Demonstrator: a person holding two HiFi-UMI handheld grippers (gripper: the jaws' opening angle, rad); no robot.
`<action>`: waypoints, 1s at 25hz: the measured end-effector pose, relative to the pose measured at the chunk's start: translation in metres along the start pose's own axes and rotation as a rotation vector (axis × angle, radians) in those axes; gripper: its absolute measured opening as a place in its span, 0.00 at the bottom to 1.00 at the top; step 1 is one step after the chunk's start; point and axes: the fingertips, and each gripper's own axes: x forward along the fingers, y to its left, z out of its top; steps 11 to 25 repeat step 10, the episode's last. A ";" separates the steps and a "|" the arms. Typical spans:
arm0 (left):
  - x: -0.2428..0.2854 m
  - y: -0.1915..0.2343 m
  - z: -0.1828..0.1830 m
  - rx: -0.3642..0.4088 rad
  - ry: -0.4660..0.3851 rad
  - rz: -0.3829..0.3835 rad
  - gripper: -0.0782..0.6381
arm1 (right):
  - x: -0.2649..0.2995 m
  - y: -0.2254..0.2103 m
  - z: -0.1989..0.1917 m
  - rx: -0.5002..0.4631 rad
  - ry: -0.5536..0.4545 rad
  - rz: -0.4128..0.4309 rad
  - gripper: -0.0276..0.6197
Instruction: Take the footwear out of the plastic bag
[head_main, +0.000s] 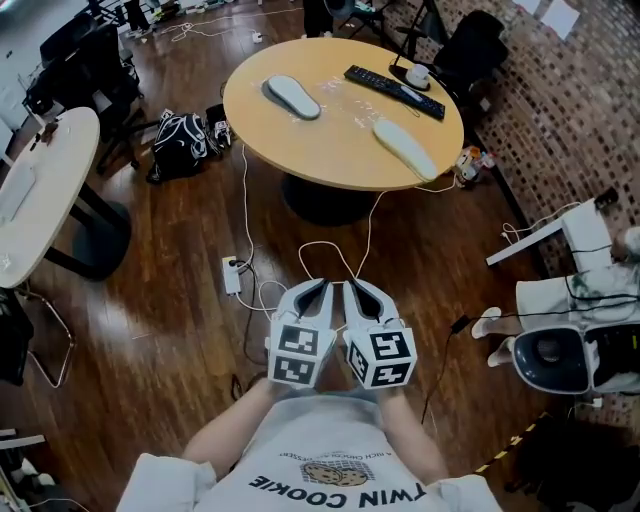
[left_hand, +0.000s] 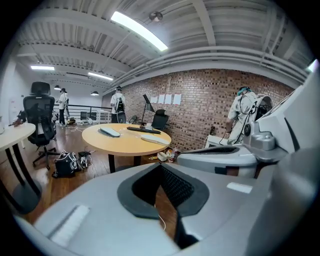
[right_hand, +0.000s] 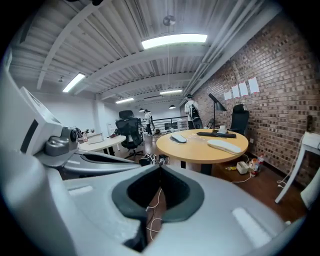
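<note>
Two slippers lie on the round wooden table (head_main: 300, 140): a grey one (head_main: 292, 97) at its left and a white one (head_main: 405, 148) at its right. Between them is a crumpled clear plastic bag (head_main: 345, 105), flat on the tabletop. Both grippers are held side by side close to the person's body, well short of the table and over the floor. The left gripper (head_main: 325, 285) is shut with nothing in it, and so is the right gripper (head_main: 352, 285). The left gripper view shows the slippers (left_hand: 110, 132) far off beyond the touching tips (left_hand: 160, 165). The right gripper view (right_hand: 160, 166) shows them (right_hand: 224, 145) too.
A black keyboard (head_main: 393, 90) and a cup (head_main: 418, 74) sit at the table's far edge. White cables (head_main: 300, 255) and a power strip (head_main: 232, 275) lie on the wooden floor ahead. A black bag (head_main: 182, 143), a white table (head_main: 40, 190) and white equipment (head_main: 575, 330) stand around.
</note>
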 end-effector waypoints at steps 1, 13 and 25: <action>0.001 -0.004 -0.002 0.005 0.001 0.000 0.11 | -0.003 -0.003 -0.002 0.003 -0.006 -0.002 0.05; -0.002 -0.067 0.001 0.027 0.017 -0.010 0.11 | -0.053 -0.035 -0.008 0.016 -0.010 0.003 0.05; -0.002 -0.067 0.001 0.027 0.017 -0.010 0.11 | -0.053 -0.035 -0.008 0.016 -0.010 0.003 0.05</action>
